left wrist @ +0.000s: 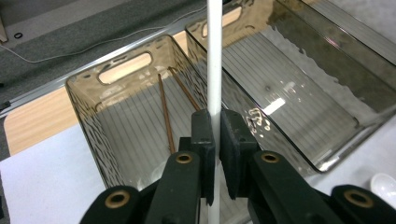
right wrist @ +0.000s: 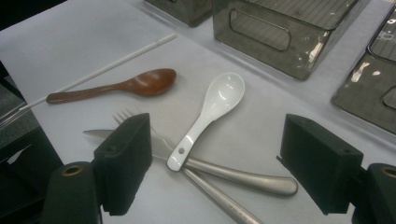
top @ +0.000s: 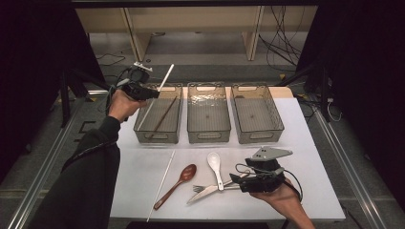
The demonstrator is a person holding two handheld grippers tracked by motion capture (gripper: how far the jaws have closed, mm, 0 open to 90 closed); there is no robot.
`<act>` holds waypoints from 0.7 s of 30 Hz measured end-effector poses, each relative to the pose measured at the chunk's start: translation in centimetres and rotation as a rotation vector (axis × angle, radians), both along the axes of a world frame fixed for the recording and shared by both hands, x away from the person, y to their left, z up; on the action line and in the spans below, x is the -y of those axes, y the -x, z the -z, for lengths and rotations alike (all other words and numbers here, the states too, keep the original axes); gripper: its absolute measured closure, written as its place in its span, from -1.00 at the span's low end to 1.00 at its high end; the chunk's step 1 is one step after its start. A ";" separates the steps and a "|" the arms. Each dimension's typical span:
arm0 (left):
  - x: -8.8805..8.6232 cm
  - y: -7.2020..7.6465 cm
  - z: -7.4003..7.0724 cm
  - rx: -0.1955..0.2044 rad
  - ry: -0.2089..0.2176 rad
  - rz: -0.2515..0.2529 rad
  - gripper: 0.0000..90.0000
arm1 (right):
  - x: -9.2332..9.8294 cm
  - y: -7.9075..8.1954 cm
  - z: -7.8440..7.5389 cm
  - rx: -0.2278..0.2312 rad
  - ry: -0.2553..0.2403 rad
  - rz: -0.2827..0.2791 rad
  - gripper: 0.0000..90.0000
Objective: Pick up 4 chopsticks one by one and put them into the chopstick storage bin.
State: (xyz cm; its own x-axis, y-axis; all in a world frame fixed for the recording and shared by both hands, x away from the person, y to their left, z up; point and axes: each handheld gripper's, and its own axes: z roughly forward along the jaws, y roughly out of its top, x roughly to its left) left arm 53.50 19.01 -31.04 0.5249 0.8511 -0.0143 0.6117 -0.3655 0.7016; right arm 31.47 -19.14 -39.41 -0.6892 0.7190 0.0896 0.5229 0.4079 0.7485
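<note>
A white chopstick [left wrist: 214, 56] is pinched tight between the pads of the left claw [left wrist: 217, 135], held at the upper left of the high view right over the leftmost smoky plastic bin [top: 159, 114]. In the left gripper view the stick runs straight up the middle of the frame, and two brown chopsticks [left wrist: 166, 109] can be seen lying on the ribbed floor of that bin. Two more bins, the middle bin [top: 208, 113] and the right bin [top: 256, 113], are lined up beside it across the upper centre.

Lower down, a second white chopstick [top: 162, 180] is laid on the counter [top: 310, 143], just beside a brown wooden spoon [top: 176, 183]. Right of that, a white ceramic spoon [top: 216, 167] is rested across a metal fork [right wrist: 219, 165] and knife [right wrist: 140, 140], all touching in a little pile.

The right claw [right wrist: 215, 163] is held wide open at the lower right of the high view, nothing gripped, with that pile seen between its jaws.

The counter is covered in a plain white sheet. Beyond it, grey carpet, loose cables [top: 282, 43] and pale wooden furniture legs [top: 133, 33] are seen at the top of the frame, and dark drapes are hung at both sides.
</note>
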 end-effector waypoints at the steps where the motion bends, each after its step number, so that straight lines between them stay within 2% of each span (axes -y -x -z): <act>1: -0.1 -0.2 0.1 0.002 0.000 -0.001 0.86 | 0.0 0.0 0.0 0.000 0.002 -0.001 -0.43; 6: -0.7 -1.1 0.9 0.012 0.018 -0.020 0.86 | 0.0 0.0 0.0 -0.001 0.004 -0.005 -0.43; 8: -0.9 -1.4 1.4 0.004 0.038 -0.025 0.86 | 0.0 0.0 0.1 -0.004 0.004 -0.007 -0.43; 13: -1.2 -2.0 2.4 0.011 0.043 -0.035 0.86 | -0.1 0.0 0.1 -0.006 0.003 -0.008 -0.43; 21: -1.4 -2.6 3.8 0.018 0.011 -0.046 0.86 | -0.1 0.0 0.1 -0.007 0.004 -0.018 -0.43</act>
State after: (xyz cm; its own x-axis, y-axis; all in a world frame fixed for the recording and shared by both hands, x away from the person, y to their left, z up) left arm 56.13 20.43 -34.80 0.4854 0.8742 -0.0152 0.6151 -0.3291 0.7165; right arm 31.48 -19.03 -39.56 -0.7014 0.7069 0.0915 0.5208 0.4206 0.7428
